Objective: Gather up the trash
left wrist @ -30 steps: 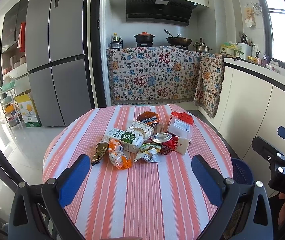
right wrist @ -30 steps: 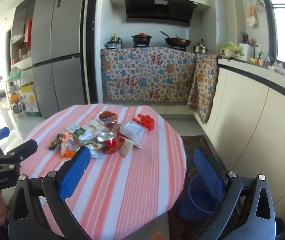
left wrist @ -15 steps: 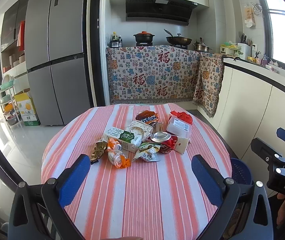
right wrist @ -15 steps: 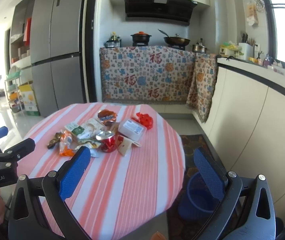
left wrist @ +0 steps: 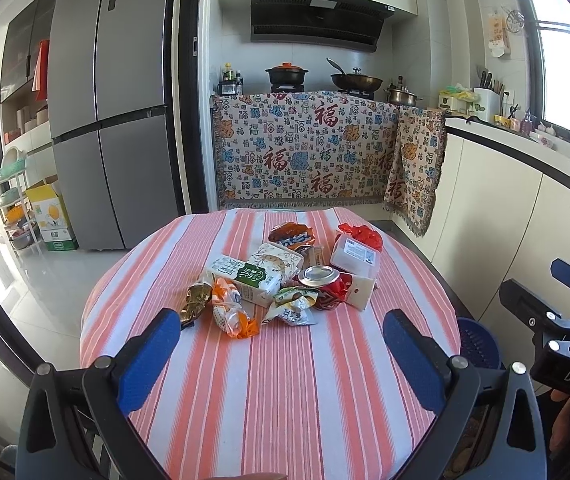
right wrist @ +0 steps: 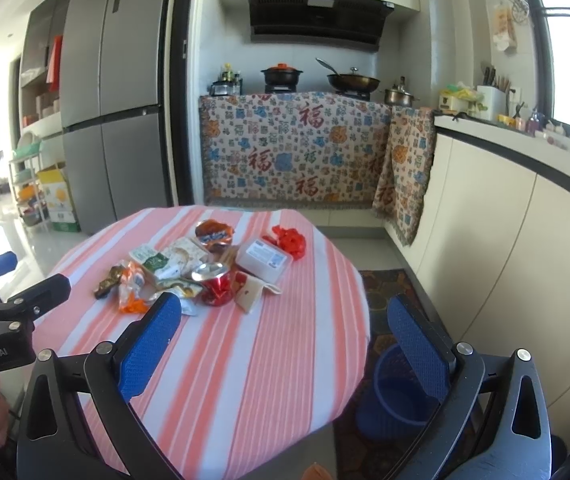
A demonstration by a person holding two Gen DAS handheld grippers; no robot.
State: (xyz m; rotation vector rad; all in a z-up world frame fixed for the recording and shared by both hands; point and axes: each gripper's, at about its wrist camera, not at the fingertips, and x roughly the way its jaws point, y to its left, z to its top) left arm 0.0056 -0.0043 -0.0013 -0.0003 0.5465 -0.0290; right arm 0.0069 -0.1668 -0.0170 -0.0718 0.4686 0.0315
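Observation:
A heap of trash lies mid-table on a striped cloth [left wrist: 285, 380]: a green milk carton [left wrist: 245, 274], a crushed red can [left wrist: 323, 286], an orange wrapper [left wrist: 229, 312], a clear plastic box [left wrist: 353, 256] and a red bag [left wrist: 363, 234]. The same can [right wrist: 215, 280] and box [right wrist: 265, 258] show in the right wrist view. My left gripper [left wrist: 281, 336] is open, hovering short of the heap with nothing held. My right gripper [right wrist: 285, 328] is open too, over the table's right edge. A blue bin [right wrist: 397, 392] stands on the floor below it.
A grey fridge [left wrist: 113, 120] stands at the back left. A counter draped with patterned cloth [left wrist: 309, 156] carries pots behind the table. White cabinets [right wrist: 525, 248] run along the right. A shelf with boxes [left wrist: 45, 216] is at far left.
Both grippers have drifted slightly back and up from the table, so the heap looks a bit farther away. Nothing was picked up; both stay open.

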